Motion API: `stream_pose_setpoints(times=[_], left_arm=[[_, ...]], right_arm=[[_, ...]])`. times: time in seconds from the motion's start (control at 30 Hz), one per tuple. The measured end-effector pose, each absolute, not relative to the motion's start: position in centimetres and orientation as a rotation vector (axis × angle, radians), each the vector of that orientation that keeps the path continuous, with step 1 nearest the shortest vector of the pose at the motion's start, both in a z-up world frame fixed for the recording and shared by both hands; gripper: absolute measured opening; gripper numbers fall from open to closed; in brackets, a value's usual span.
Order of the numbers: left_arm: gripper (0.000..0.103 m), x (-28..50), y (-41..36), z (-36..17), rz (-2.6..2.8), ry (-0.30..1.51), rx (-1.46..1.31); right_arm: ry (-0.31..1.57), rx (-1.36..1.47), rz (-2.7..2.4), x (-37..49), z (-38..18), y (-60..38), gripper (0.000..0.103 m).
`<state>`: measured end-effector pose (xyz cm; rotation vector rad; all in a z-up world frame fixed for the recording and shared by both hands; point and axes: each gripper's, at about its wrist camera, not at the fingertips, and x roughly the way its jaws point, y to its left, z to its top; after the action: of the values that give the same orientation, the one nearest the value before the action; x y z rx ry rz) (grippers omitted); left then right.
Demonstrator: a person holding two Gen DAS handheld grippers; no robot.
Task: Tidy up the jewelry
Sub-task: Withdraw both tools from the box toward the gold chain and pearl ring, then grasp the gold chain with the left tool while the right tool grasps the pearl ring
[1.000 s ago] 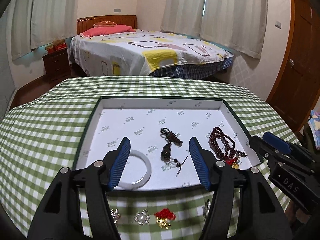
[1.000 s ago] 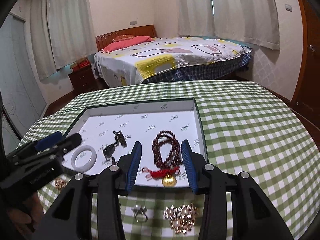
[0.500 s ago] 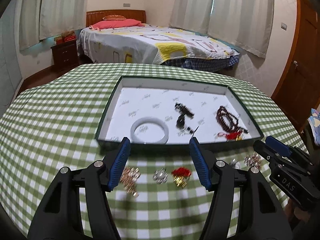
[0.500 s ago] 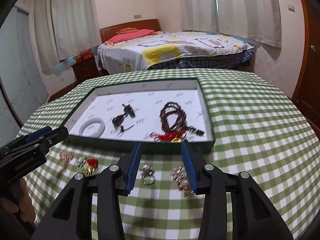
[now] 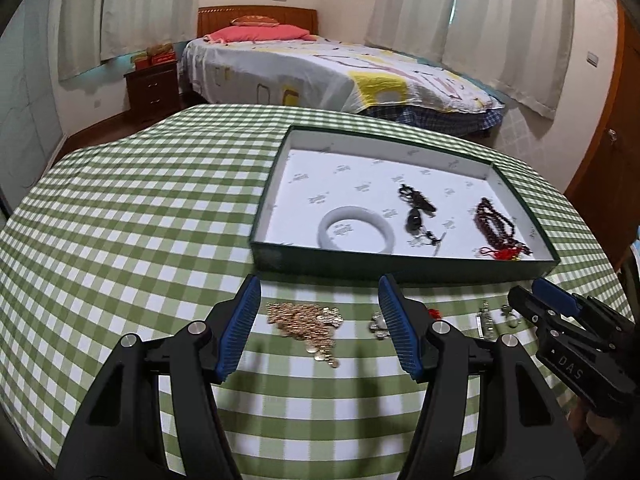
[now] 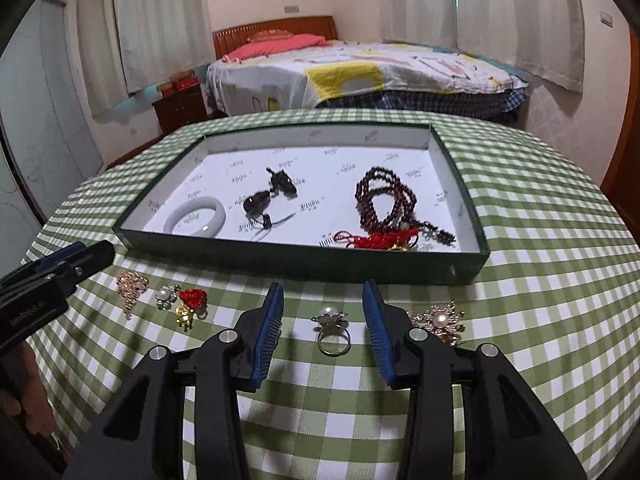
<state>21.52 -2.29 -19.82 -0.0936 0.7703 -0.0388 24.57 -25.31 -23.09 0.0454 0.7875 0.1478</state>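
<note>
Gold chain brooch lies on the bench just ahead of the left gripper, between its spread jaws. Pearl ring sits likewise before the empty, open right gripper, short of the tray.

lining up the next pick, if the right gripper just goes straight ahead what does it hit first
Probably the pearl ring on the tablecloth: it lies right between the open fingers of the right gripper. Beyond it stands the near wall of the green tray. Depth is hard to judge here.

Three pieces boxed, five loose.
</note>
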Motion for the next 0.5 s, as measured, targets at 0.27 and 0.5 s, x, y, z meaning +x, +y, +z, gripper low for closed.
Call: stream_pose_setpoints(times=[0.27,0.5], left_arm=[[0.060,21.8,-1.5,-20.9,-0.021,0.803,-0.101],[0.060,22.0,-1.4,-22.0,-0.009,0.827,-0.095]], right_arm=[[0.863,0.055,0.145,25.9,-24.2,-25.2,0.041],[0.893,0.064,0.147,26.2,-24.6,-25.3,0.026]])
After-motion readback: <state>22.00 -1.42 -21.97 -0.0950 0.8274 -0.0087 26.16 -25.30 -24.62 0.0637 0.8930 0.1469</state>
